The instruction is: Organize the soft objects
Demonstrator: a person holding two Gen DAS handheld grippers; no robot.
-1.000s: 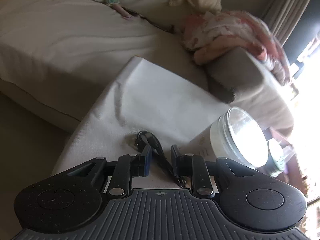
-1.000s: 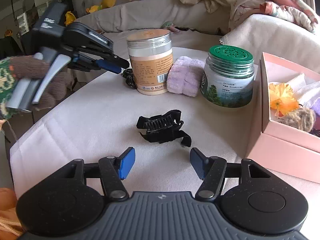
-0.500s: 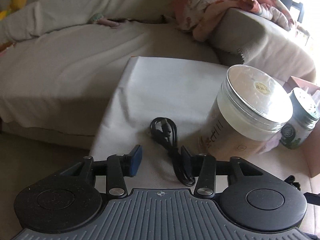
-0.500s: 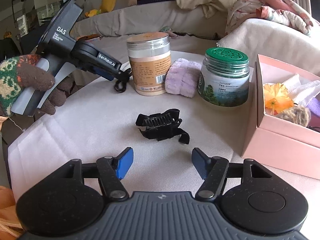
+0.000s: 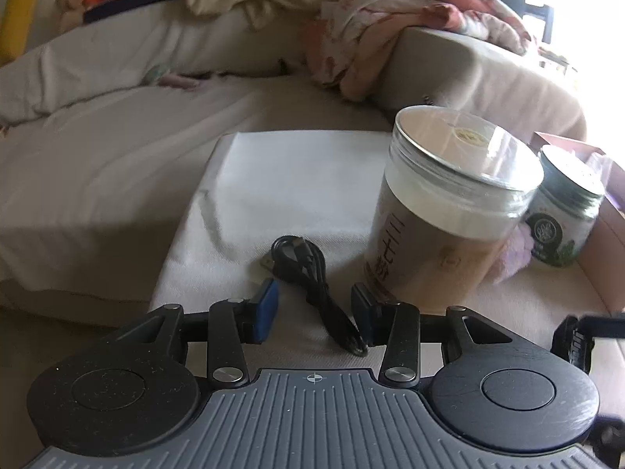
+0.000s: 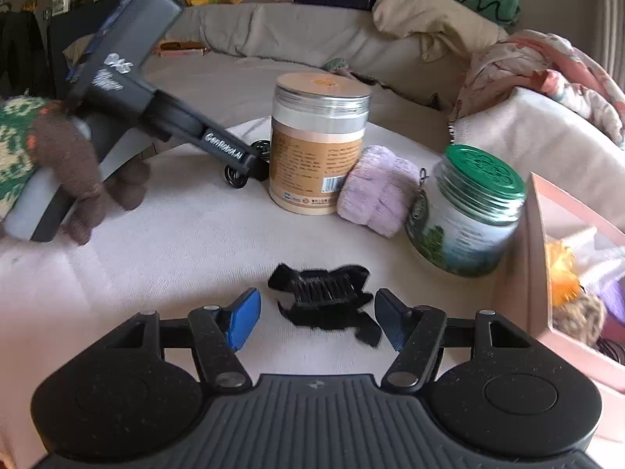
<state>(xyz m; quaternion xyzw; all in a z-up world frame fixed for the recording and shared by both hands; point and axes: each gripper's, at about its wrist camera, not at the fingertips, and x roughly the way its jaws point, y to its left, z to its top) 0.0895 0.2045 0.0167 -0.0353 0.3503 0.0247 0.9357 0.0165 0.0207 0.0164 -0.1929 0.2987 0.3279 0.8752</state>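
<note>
Left wrist view: the left gripper [image 5: 314,314] sits low at the bottom centre of the frame, its blue-padded jaws apart, with a coiled black cable [image 5: 308,273] lying on the white cloth [image 5: 281,179] between them. The cable's lower end runs close along the right jaw; whether it touches is hard to tell. Just right of the cable stands a tan jar [image 5: 449,211] with a clear lid, and behind it at the right edge a green-lidded jar [image 5: 566,211]. A bit of a lilac towel [image 5: 515,250] peeks out between the two jars. A pile of blankets [image 5: 402,27] fills the upper right on the sofa.

Right wrist view shows the right gripper [image 6: 316,318] at bottom centre, jaws wide apart, with a black hair clip [image 6: 328,297] on the cloth [image 6: 175,242] between the pads, not clamped. At the left of the frame a gloved hand [image 6: 90,183] holds the left gripper [image 6: 250,160], tips angled down at the cable [image 6: 244,172] beside the tan jar [image 6: 318,144]. The rolled towel [image 6: 377,189] rests in mid-frame, touching the tan jar on its left and just beside the green-lidded jar [image 6: 468,211] on its right. A pink box [image 6: 547,273] at the right edge holds an orange flower [image 6: 562,273], a brown knitted piece [image 6: 582,316] and white fabric.
</note>
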